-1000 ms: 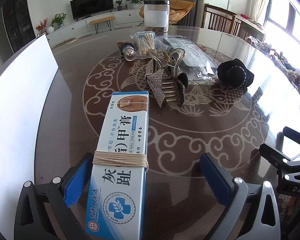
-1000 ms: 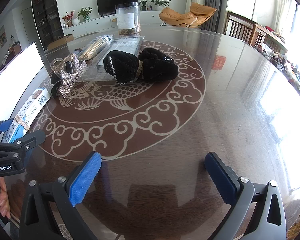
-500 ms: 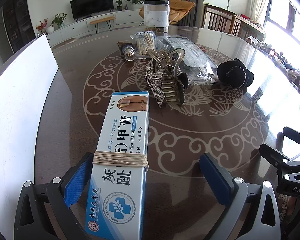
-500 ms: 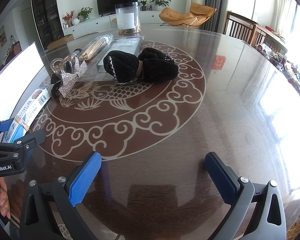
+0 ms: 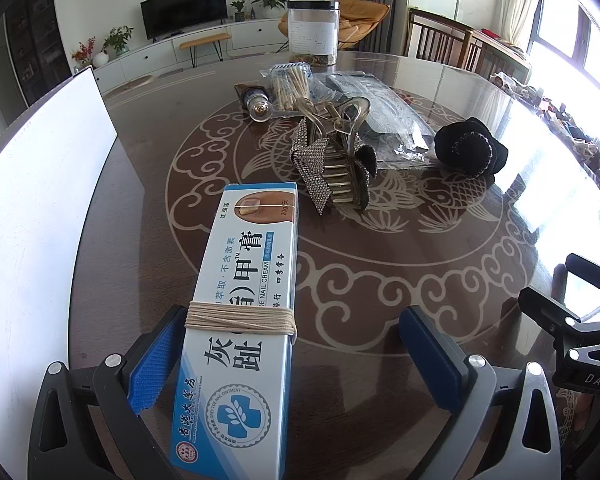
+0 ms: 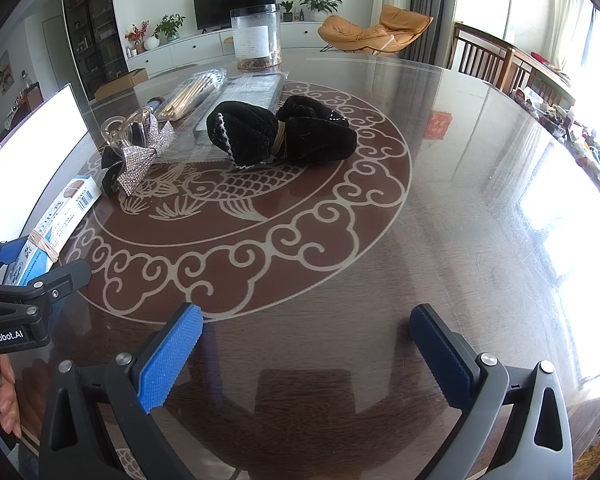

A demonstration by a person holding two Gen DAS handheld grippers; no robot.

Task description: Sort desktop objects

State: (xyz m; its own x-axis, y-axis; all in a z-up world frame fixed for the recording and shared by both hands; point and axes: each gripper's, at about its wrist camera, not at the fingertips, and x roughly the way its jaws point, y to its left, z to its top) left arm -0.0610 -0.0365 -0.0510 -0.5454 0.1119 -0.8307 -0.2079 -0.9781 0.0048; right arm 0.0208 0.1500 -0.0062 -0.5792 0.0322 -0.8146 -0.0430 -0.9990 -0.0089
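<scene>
Sorting looks barely begun: my left gripper (image 5: 292,356), jaws wide, straddles the blue-and-white string-wrapped ointment box (image 5: 244,312) at lower left, ungripped; my right gripper (image 6: 306,356) gapes empty.

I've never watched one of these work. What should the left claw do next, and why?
Probably close. The left gripper stands open around the nail cream box: the left pad is at the box's side, the right pad well clear. Closing would grip it for sorting.
</scene>
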